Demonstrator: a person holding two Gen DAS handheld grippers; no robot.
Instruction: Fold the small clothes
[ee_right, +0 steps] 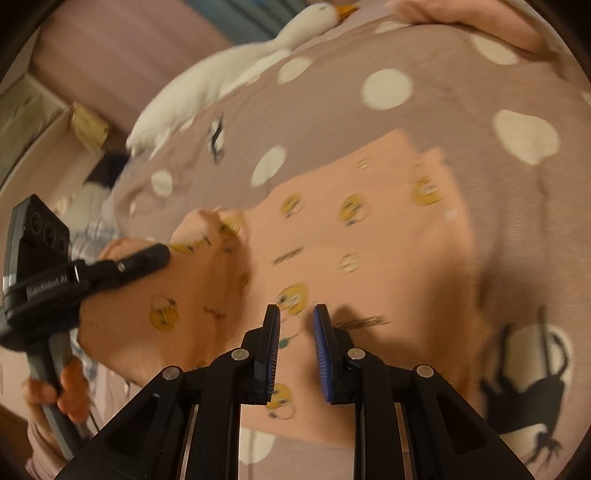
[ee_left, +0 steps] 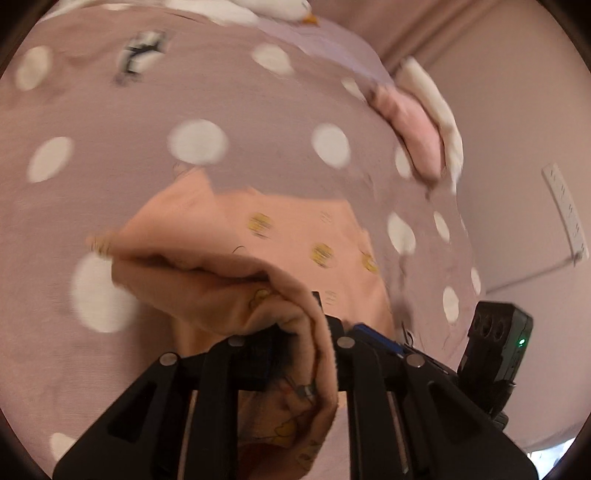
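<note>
While left gripper [ee_left: 317, 332] fingers clamp peach garment [ee_right: 369, 240], right gripper [ee_right: 295, 332] fingers slightly apart, empty

- Setting: a home bedroom; work surface is a bed.
- Bedding: mauve cover [ee_right: 461, 51] with large white dots and dark deer prints, spread wide across both views.
- Plush white goose [ee_right: 236, 70] with an orange beak lying at the far edge of the cover.
- Pink pillow [ee_left: 413, 129] with white trim at the bed's edge.
- Wall: plain, pale; a white power strip [ee_left: 565, 210] on it.
- Pink curtain [ee_left: 413, 33] behind the bed.
</note>
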